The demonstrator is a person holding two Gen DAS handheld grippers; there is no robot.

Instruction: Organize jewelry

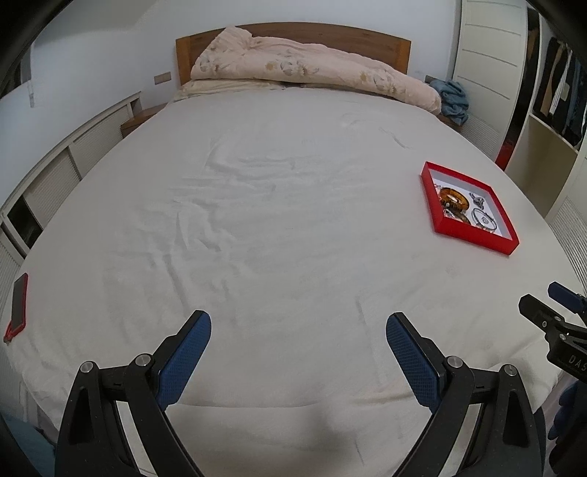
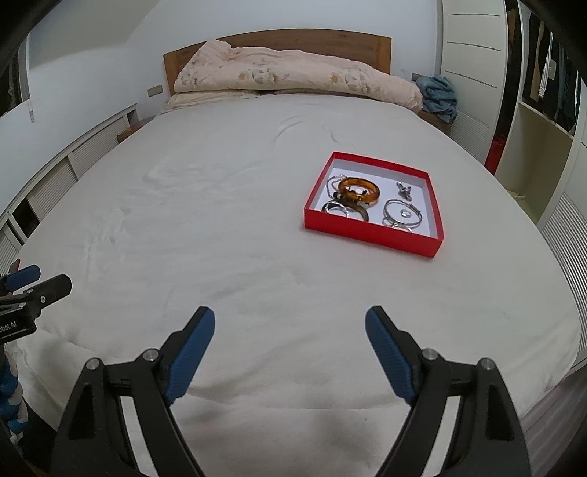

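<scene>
A red tray [image 2: 370, 229] lies on the white bed, right of centre in the right wrist view and at the far right [image 1: 473, 236] in the left wrist view. Inside it sit an amber bangle [image 2: 358, 190], a silver bangle [image 2: 401, 213] around a small ring [image 2: 404, 212], a dark bangle [image 2: 345, 210], a silver chain [image 2: 332, 182] and a small silver charm [image 2: 403, 190]. My right gripper [image 2: 290, 323] hangs open over the near bedsheet, well short of the tray. Just as wide open, my left gripper [image 1: 298, 324] holds nothing.
A phone in a red case [image 1: 17, 307] lies at the bed's left edge. A rolled floral quilt [image 2: 293, 73] rests against the wooden headboard [image 1: 293, 31]. Blue cloth [image 2: 438, 95] sits on the right nightstand. An open wardrobe [image 2: 546, 110] stands to the right.
</scene>
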